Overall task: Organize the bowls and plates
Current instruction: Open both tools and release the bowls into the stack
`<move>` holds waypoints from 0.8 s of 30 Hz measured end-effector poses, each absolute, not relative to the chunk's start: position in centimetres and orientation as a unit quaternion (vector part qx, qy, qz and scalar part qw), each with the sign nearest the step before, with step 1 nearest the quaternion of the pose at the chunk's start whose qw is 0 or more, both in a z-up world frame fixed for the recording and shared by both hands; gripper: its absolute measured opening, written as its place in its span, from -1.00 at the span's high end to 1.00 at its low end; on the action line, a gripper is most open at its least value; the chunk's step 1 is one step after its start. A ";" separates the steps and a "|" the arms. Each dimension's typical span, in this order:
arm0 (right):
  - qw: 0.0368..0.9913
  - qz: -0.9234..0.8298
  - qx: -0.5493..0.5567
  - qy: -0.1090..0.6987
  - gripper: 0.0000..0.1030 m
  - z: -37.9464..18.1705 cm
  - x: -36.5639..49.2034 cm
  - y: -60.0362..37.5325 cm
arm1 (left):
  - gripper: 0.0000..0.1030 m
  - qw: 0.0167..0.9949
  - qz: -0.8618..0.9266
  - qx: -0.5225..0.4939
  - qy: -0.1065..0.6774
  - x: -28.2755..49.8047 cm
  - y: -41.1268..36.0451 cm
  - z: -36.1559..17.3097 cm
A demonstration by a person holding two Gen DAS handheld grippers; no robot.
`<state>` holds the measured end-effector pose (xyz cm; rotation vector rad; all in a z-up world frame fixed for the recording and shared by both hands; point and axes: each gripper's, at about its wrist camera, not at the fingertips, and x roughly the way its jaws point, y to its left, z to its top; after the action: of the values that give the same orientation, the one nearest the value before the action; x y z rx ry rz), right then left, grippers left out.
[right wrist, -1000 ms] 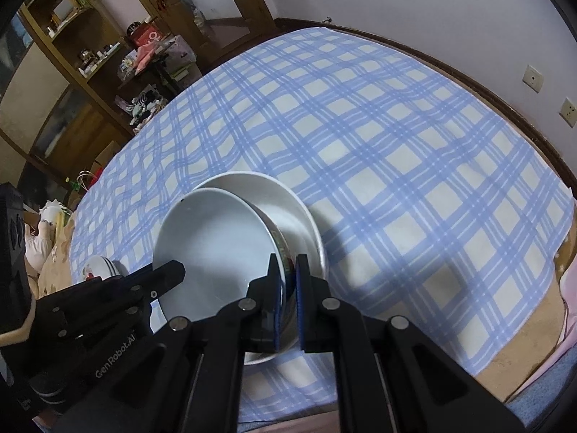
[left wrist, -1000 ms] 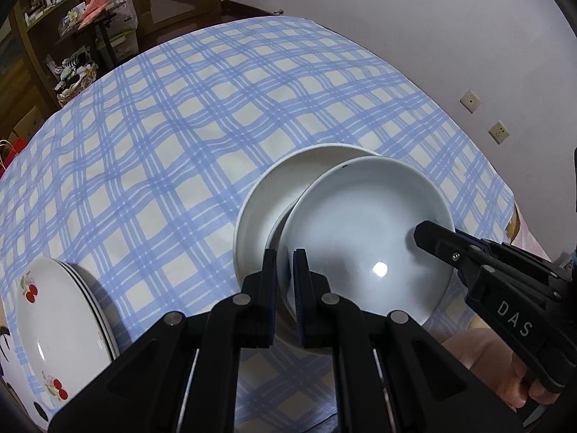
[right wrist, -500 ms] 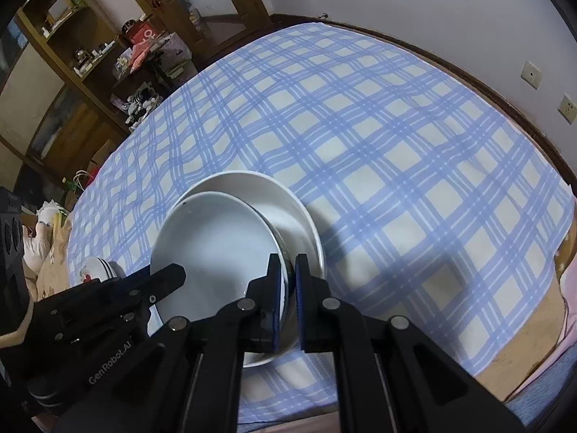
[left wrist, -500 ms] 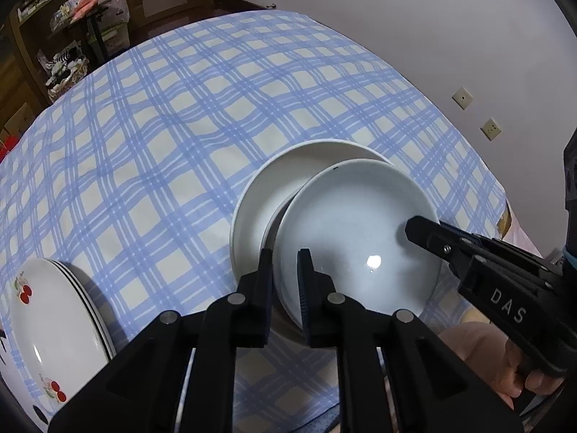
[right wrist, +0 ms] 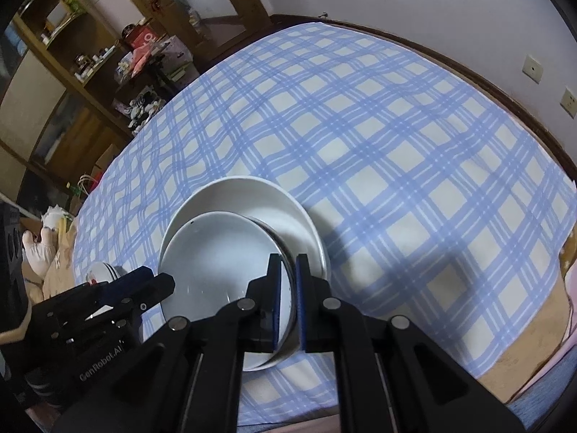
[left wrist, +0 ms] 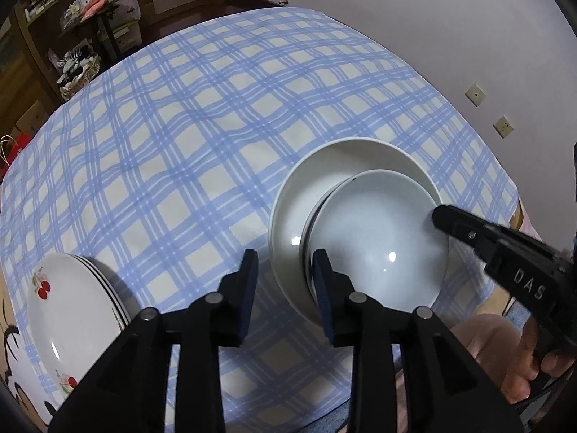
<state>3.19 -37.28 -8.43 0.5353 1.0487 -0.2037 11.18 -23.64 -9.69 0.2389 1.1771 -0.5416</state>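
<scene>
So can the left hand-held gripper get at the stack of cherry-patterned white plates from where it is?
Probably yes. The left hand-held gripper, jaws opening, grips nothing, and only bare blue checked tablecloth lies between it and the stack of cherry-patterned white plates.

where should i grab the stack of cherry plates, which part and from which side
Take the cherry plates by the rim, probably the near edge, coming in low from the table's front. They lie flat on the checked tablecloth, so only the thin stacked edges offer the fingers a pinch; top and bottom faces are too broad.
</scene>
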 end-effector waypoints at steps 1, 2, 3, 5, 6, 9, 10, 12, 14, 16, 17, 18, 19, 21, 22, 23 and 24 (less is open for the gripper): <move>0.828 -0.098 0.249 0.493 0.83 -8.3 3.2 -37.4 | 0.27 0.791 -0.255 0.114 0.544 11.1 -23.6 -9.5; 0.828 -0.099 0.247 0.493 0.83 -8.2 3.1 -37.5 | 0.13 0.792 -0.260 0.115 0.541 11.0 -23.5 -9.3; 0.828 -0.102 0.248 0.493 0.83 -8.0 3.1 -37.6 | 0.02 0.794 -0.263 0.114 0.537 11.0 -23.4 -9.1; 0.827 -0.101 0.250 0.493 0.82 -7.8 2.9 -37.9 | -0.06 0.799 -0.264 0.114 0.528 10.9 -23.1 -8.6; 0.827 -0.100 0.247 0.496 0.80 -7.6 2.9 -38.0 | -0.08 0.801 -0.265 0.112 0.525 11.0 -22.9 -8.3; 0.826 -0.100 0.245 0.497 0.51 -7.4 2.8 -38.4 | -0.35 0.802 -0.268 0.103 0.524 11.4 -22.4 -7.6; 0.827 -0.099 0.245 0.496 0.42 -7.3 2.7 -38.5 | -0.39 0.805 -0.264 0.105 0.521 11.6 -22.2 -7.4; 0.828 -0.101 0.243 0.494 0.21 -7.1 2.5 -38.8 | -0.48 0.811 -0.256 0.113 0.514 11.9 -22.1 -7.2; 0.828 -0.104 0.242 0.494 -0.01 -7.0 2.4 -39.1 | -0.55 0.811 -0.253 0.118 0.513 12.3 -22.0 -7.2; 0.828 -0.106 0.243 0.494 -0.23 -7.0 2.3 -39.4 | -0.59 0.812 -0.248 0.123 0.514 12.7 -21.9 -7.3; 0.828 -0.108 0.243 0.493 -0.34 -7.0 2.3 -39.6 | -0.61 0.812 -0.246 0.126 0.515 12.9 -21.9 -7.4; 0.828 -0.109 0.242 0.493 -0.42 -7.0 2.3 -39.7 | -0.62 0.811 -0.244 0.130 0.516 13.1 -21.9 -7.6; 0.828 -0.109 0.241 0.495 -0.46 -7.1 2.4 -39.8 | -0.62 0.808 -0.243 0.134 0.519 13.3 -21.9 -7.8; 0.826 -0.107 0.243 0.497 -0.53 -7.3 2.5 -40.0 | -0.62 0.807 -0.236 0.135 0.525 13.8 -21.8 -8.3; 0.826 -0.108 0.243 0.497 -0.55 -7.3 2.5 -40.2 | -0.62 0.806 -0.234 0.134 0.527 14.0 -21.7 -8.5; 0.825 -0.108 0.243 0.499 -0.57 -7.4 2.5 -40.3 | -0.62 0.804 -0.234 0.132 0.530 14.2 -21.6 -8.7; 0.823 -0.109 0.242 0.501 -0.59 -7.6 2.6 -40.3 | -0.62 0.803 -0.232 0.130 0.534 14.4 -21.6 -9.0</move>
<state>2.58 -40.33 -7.57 0.5145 1.0665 -0.2323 14.40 -21.56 -8.98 0.2793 1.1437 -0.4973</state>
